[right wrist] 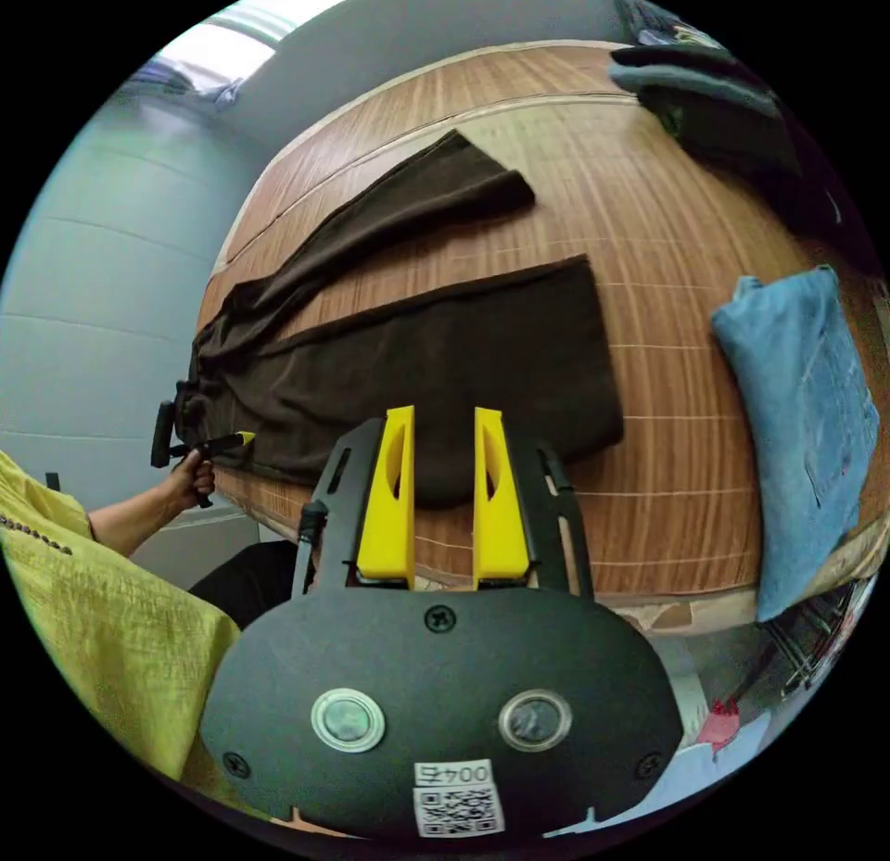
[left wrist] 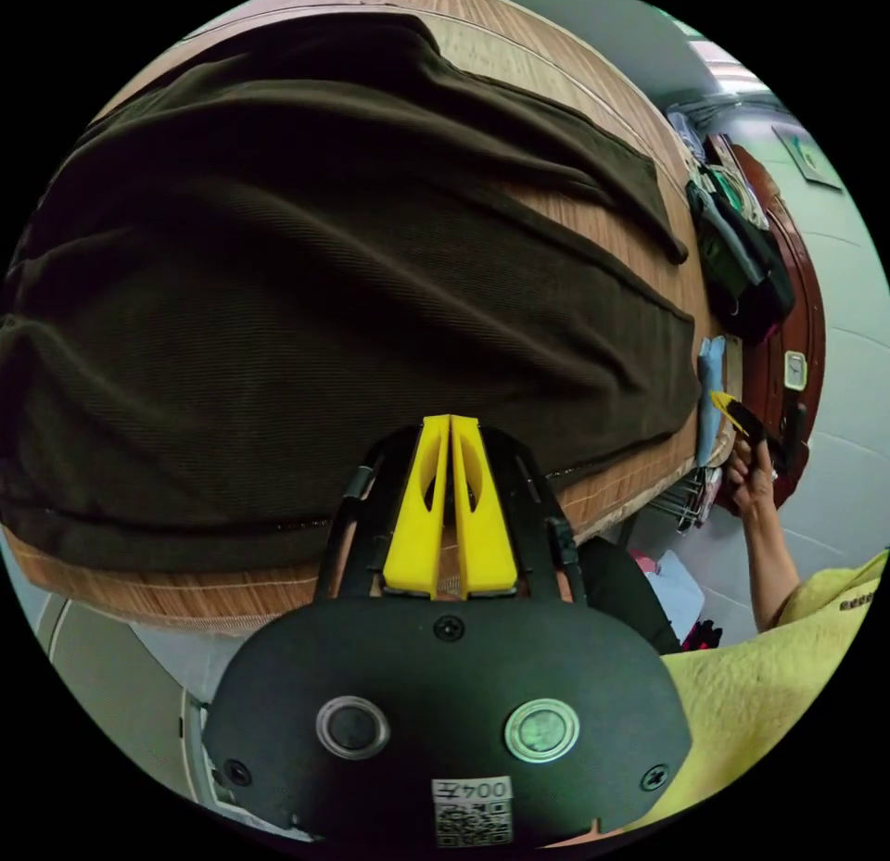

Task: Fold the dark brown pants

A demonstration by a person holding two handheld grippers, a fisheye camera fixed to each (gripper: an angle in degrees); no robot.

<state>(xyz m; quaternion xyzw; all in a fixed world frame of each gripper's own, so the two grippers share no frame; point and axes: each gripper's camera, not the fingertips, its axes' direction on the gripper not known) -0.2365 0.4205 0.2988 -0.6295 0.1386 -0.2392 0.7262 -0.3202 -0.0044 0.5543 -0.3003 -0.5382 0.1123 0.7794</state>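
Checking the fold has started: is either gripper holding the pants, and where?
Left gripper looks shut at the pants' near edge; a grip cannot be told. Right gripper holds nothing.

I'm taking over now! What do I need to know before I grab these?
Left gripper: jaws closed together at the near edge of the dark brown pants, by the waist end; whether it pinches cloth, I cannot tell.
Right gripper: open, hovering over the near leg's hem.
Pants lie spread flat on the wooden table, legs apart. A folded blue cloth sits beside them.
Done: laid out. Left: every fold.
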